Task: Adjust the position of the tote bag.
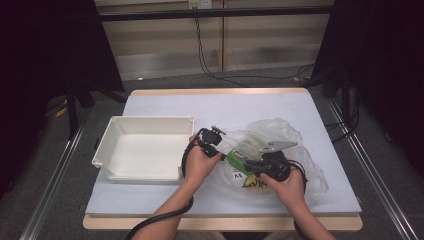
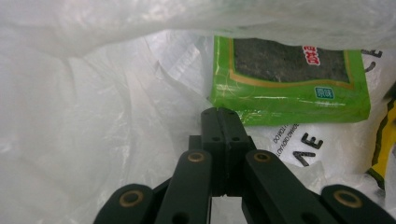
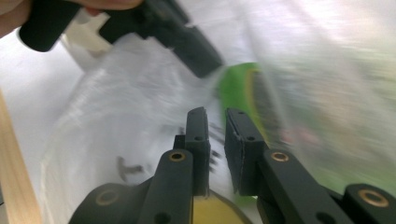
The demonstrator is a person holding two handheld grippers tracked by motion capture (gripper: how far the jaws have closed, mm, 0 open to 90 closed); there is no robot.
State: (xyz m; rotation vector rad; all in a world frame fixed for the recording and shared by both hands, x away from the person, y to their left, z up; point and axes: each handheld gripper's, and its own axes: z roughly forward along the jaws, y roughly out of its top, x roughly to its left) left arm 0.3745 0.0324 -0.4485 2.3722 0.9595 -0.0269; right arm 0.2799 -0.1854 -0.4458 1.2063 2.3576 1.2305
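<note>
A clear plastic bag [image 1: 280, 132] lies crumpled on the table's right half with a green seaweed packet [image 1: 235, 159] inside it. My left gripper [image 1: 225, 149] reaches into the bag's left side. In the left gripper view its jaws are shut, the left gripper [image 2: 222, 115] just short of the packet [image 2: 289, 88], with bag film [image 2: 93, 116] all around. My right gripper [image 1: 248, 164] sits over the bag's near part. In the blurred right gripper view, the right gripper [image 3: 215, 126] shows a narrow gap between its jaws, with the bag [image 3: 121, 107] and packet [image 3: 238, 88] beyond.
An empty white tray [image 1: 145, 120] stands on the left half of the pale table [image 1: 220, 102]. The table's wooden front edge [image 3: 16, 182] runs close by. Black print and a yellow patch [image 2: 385, 135] show on the bag. A cable trails from the left gripper off the front.
</note>
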